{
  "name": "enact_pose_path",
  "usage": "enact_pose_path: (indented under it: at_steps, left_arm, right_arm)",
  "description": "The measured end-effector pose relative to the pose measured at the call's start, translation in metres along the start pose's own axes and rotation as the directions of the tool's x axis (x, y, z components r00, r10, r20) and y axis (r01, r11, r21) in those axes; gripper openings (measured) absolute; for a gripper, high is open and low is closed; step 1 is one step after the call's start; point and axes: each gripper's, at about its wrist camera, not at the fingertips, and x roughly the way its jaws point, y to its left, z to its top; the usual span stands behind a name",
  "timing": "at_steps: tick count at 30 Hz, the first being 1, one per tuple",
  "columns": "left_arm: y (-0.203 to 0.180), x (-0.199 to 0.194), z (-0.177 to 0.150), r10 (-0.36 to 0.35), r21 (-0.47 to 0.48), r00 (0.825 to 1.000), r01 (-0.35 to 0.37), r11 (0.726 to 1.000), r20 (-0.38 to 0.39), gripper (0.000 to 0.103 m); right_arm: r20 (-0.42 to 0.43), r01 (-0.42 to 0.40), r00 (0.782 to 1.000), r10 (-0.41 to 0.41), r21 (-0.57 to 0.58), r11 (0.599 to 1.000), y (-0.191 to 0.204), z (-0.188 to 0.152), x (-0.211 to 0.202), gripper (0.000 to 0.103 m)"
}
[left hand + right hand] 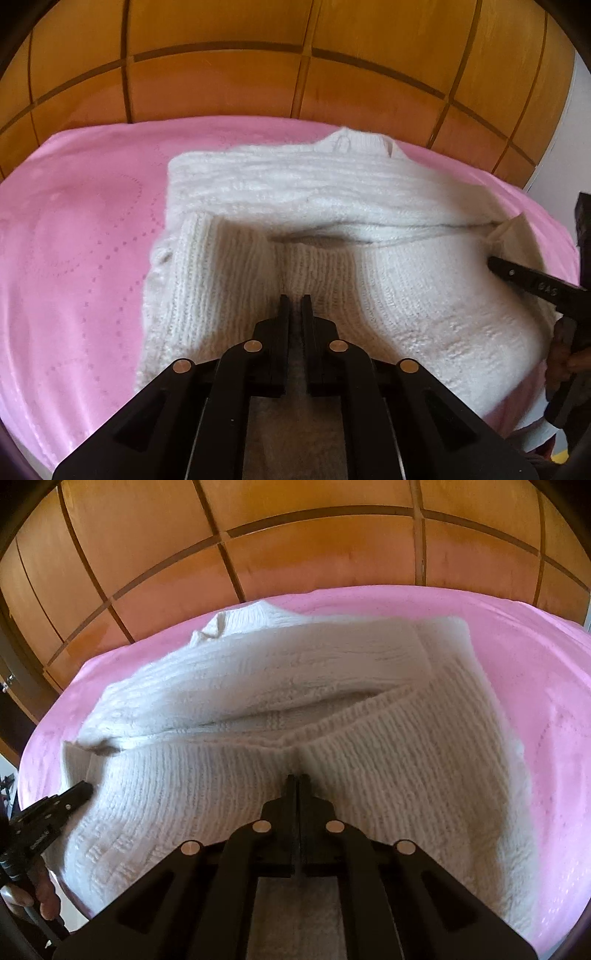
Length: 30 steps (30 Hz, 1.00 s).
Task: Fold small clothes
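Observation:
A small white knit sweater (295,199) lies on a pink cloth (81,240), its collar at the far side. Its near ribbed hem is lifted and folded up toward the chest. My left gripper (295,299) is shut on the hem fabric, which passes between its jaws. My right gripper (297,777) is shut on the hem of the sweater (332,686) too. Each gripper shows in the other's view: the right one at the sweater's right edge (496,264), the left one at its left edge (83,788).
The pink cloth (535,672) covers a round surface. Behind it stand orange-brown wooden cabinet panels (221,81) with dark grooves. A white wall strip (576,122) shows at the far right of the left wrist view.

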Motion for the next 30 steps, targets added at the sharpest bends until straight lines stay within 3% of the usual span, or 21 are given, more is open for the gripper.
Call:
enact_pose_path:
  at_steps: [1,2,3,4,6,7,9,11,17,19,20,21,25,28,30]
  left_arm:
    - [0.001,-0.010,0.000,0.023,0.003,0.999,-0.023,1.000,0.027,0.025]
    - [0.001,-0.016,-0.001,0.040,0.005,0.998,-0.040,0.999,0.045,0.032]
    - [0.002,-0.025,-0.002,0.056,0.003,0.996,-0.056,0.998,0.063,0.046]
    - [0.004,-0.033,-0.002,0.085,-0.005,0.992,-0.084,0.996,0.089,0.055]
    - [0.012,-0.043,-0.004,0.129,-0.008,0.986,-0.129,0.992,0.108,0.056]
    - [0.013,-0.043,-0.003,0.134,-0.011,0.985,-0.133,0.991,0.106,0.056]
    - [0.024,-0.046,-0.005,0.127,-0.032,0.987,-0.124,0.992,0.096,0.056]
    - [0.033,-0.043,-0.007,0.129,-0.051,0.989,-0.125,0.991,0.075,0.056]
    - [0.054,-0.029,-0.008,0.023,-0.137,1.000,-0.021,0.990,0.010,0.056]
    - [0.057,-0.025,-0.007,-0.013,-0.152,1.000,0.013,0.988,0.001,0.055]
    - [0.058,-0.025,-0.008,-0.024,-0.155,1.000,0.024,0.988,-0.001,0.053]
    - [0.059,-0.026,-0.008,-0.028,-0.156,1.000,0.027,0.987,-0.002,0.046]
    - [0.056,-0.026,-0.010,-0.038,-0.106,0.999,0.038,0.994,0.006,0.036]
    - [0.054,-0.022,-0.012,-0.024,-0.083,1.000,0.024,0.996,0.002,0.005]
    - [0.054,-0.026,-0.012,-0.016,-0.075,1.000,0.017,0.997,0.018,0.005]
  right_arm:
    - [0.001,-0.003,1.000,0.003,-0.001,1.000,0.000,0.001,-0.002,0.003]
    - [0.005,-0.011,1.000,0.011,-0.002,1.000,0.001,0.001,-0.005,0.011]
    - [0.008,-0.026,1.000,0.026,0.000,1.000,0.002,0.001,-0.012,0.028]
    - [0.021,-0.051,0.998,0.051,0.003,0.999,0.001,0.002,-0.020,0.035]
    - [0.062,-0.044,0.997,0.044,-0.009,0.999,-0.002,0.002,-0.038,0.042]
    - [0.086,-0.037,0.996,0.038,-0.011,0.999,-0.006,0.003,-0.050,0.043]
    - [0.127,-0.020,0.992,0.021,-0.003,1.000,-0.016,0.005,-0.067,0.054]
    - [0.164,0.054,0.985,-0.052,-0.008,0.999,-0.028,0.007,-0.078,0.059]
    - [0.114,0.148,0.983,-0.146,-0.014,0.989,-0.049,0.017,-0.054,0.054]
    - [0.081,0.189,0.979,-0.188,-0.015,0.982,-0.051,0.019,-0.041,0.039]
    - [0.070,0.186,0.980,-0.185,-0.016,0.982,-0.052,0.020,-0.037,0.020]
    - [0.064,0.186,0.981,-0.185,-0.017,0.982,-0.054,0.018,-0.039,0.008]
    - [0.085,0.195,0.978,-0.190,-0.051,0.979,-0.047,0.011,-0.051,0.007]
    - [0.094,0.213,0.974,-0.207,-0.062,0.975,-0.043,0.007,-0.061,0.007]
    - [0.115,0.208,0.973,-0.200,-0.060,0.976,-0.040,0.007,-0.073,0.007]
